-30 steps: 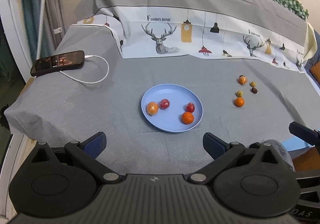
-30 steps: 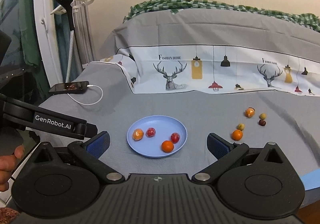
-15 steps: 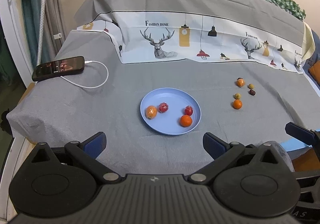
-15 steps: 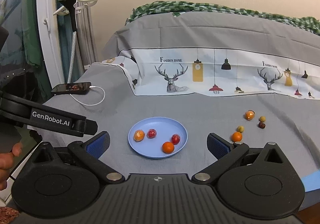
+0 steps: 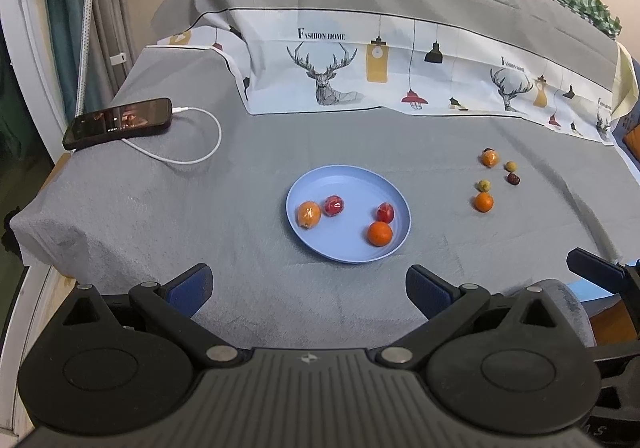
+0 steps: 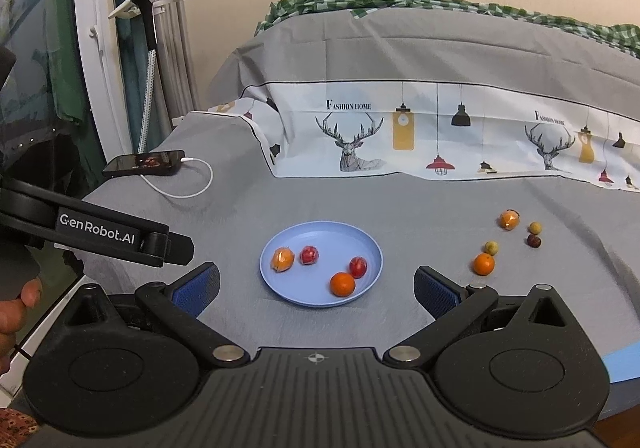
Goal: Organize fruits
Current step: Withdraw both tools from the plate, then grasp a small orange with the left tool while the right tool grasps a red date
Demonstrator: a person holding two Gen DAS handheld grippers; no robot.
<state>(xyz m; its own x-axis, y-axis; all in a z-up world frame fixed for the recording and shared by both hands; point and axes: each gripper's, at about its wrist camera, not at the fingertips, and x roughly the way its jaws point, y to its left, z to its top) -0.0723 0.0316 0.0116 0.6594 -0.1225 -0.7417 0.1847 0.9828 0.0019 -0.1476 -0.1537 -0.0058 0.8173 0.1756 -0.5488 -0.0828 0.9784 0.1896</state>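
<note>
— Grey cloth (image 5: 160, 216) is covering the bed, and a white printed sheet (image 5: 400, 80) with deer and hanging lamps is lying across its far side. What is it reading?

— "FASHION HOME", printed above each deer. What is sitting on the cloth?

— A blue plate (image 5: 348, 252) is sitting near the middle, toward the near edge. It is holding four fruits: a wrapped orange one (image 5: 308, 214) and a wrapped red one (image 5: 334, 205) touching at its left, a red one (image 5: 385, 213) and a bare orange (image 5: 380, 233) at its right.

— And off the plate?

— Five small fruits are lying on the cloth well apart from it, toward the right edge: a wrapped orange one (image 5: 489, 158) farthest back, a yellowish one (image 5: 511, 167), a dark red one (image 5: 513, 179), a green-yellow one (image 5: 484, 185) and an orange (image 5: 484, 202) nearest.

— How are the tongs standing?

— The left gripper (image 5: 308, 284) is hanging over the near edge with its jaws spread wide, holding nothing. The right gripper (image 6: 316, 284) is doing the same, blue pads apart, empty.

— Any other writing?

— "GenRobot.AI" is showing on the left gripper's black arm in the right wrist view, beside a hand (image 6: 16, 308).

— And at the far left corner?

— A black phone (image 5: 118, 123) is lying there, screen lit, with a white cable (image 5: 192, 156) plugged in.
</note>
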